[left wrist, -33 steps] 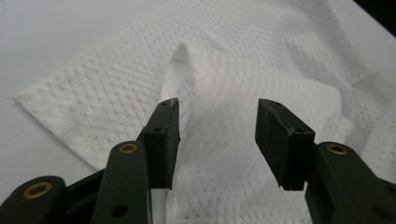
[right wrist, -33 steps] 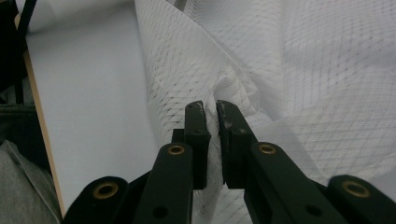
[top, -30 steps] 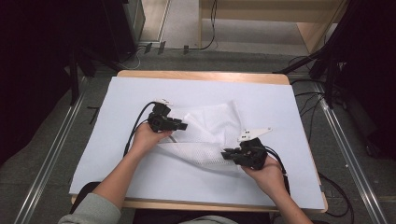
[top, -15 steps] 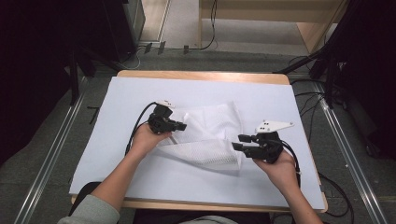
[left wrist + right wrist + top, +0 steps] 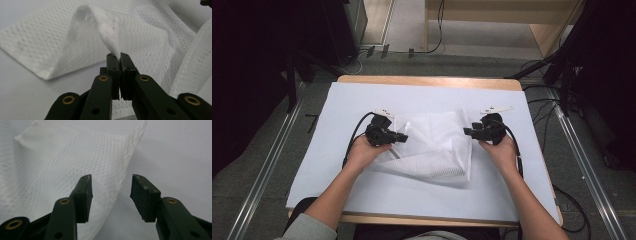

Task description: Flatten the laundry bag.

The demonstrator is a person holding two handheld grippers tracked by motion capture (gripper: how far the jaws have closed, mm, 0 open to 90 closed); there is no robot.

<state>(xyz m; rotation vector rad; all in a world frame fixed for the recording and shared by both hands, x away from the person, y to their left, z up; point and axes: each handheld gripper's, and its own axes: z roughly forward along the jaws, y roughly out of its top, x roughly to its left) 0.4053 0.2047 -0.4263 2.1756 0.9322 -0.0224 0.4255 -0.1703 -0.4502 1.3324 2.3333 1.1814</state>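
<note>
Right hand-held gripper (image 5: pixel 472 132) moved from near edge to right edge of mesh cloth (image 5: pixel 432 147), jaws just opening, empty; left hand-held gripper (image 5: pixel 119 57) clamped on fold. Probably regrasping.

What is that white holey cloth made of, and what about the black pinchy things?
The white mesh cloth looks like thin woven synthetic netting, matte, with tiny regular holes and a stitched hem; it drapes softly. The left gripper, shut on a fold of it, looks like hard matte black plastic, with brass-coloured rivets. The right gripper looks the same, with scuffed, perhaps rubbery pads.
</note>
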